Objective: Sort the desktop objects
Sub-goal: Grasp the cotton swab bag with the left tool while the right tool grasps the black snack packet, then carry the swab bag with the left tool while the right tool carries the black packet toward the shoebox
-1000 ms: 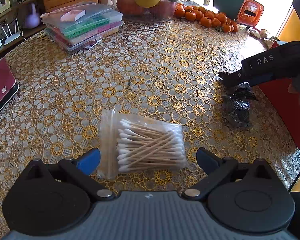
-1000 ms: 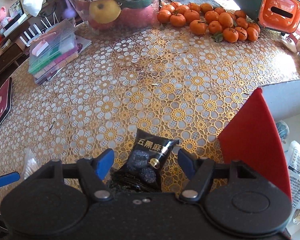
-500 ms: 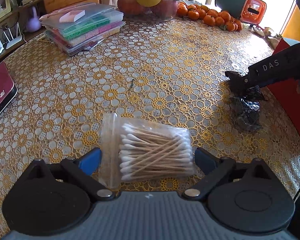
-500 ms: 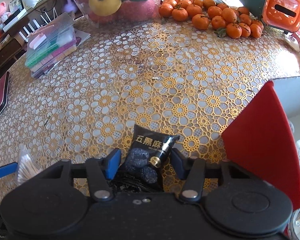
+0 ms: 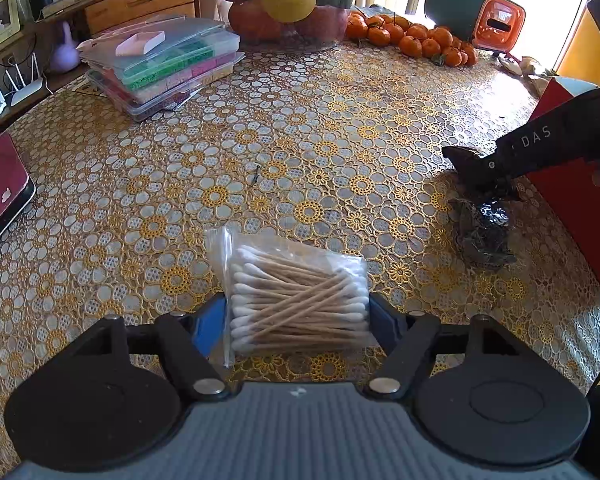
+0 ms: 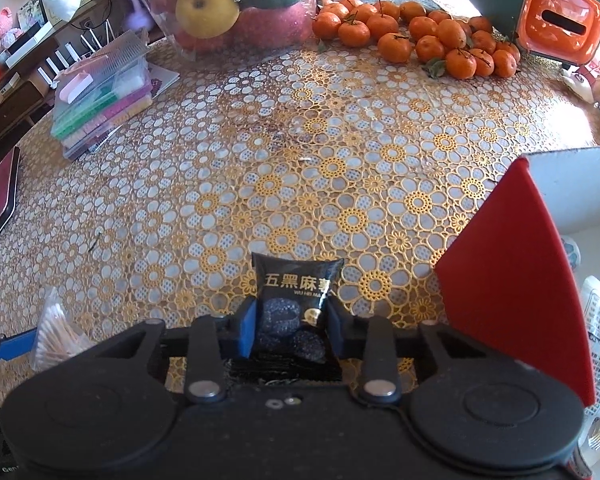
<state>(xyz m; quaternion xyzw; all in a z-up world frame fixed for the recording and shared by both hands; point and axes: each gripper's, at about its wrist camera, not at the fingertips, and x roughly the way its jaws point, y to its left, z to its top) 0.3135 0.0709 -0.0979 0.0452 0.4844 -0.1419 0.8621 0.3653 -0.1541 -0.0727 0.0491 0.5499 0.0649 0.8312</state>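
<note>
A clear bag of cotton swabs [image 5: 296, 300] lies on the gold lace tablecloth [image 5: 300, 140]. My left gripper [image 5: 296, 320] straddles it; its jaws are closing and the pads touch the bag's two sides. A black snack packet [image 6: 296, 300] with gold lettering sits between the pads of my right gripper [image 6: 291, 328], whose jaws are closing and pinch its sides. In the left wrist view the right gripper [image 5: 480, 164] reaches down onto the packet [image 5: 480, 232] at the right. The swab bag [image 6: 54, 340] shows at the lower left of the right wrist view.
A red box [image 6: 512, 272] stands close on the right of the packet. At the back are stacked plastic cases [image 5: 164, 64], a bag of fruit [image 5: 288, 4], a heap of mandarins [image 5: 412, 38] and a green-and-orange container [image 5: 476, 16]. A red tin [image 5: 0, 188] lies at the left edge.
Both grippers' jaws have drawn inward from wide apart: the left onto the sides of the swab bag, the right onto the snack packet. Neither hand has shifted.
</note>
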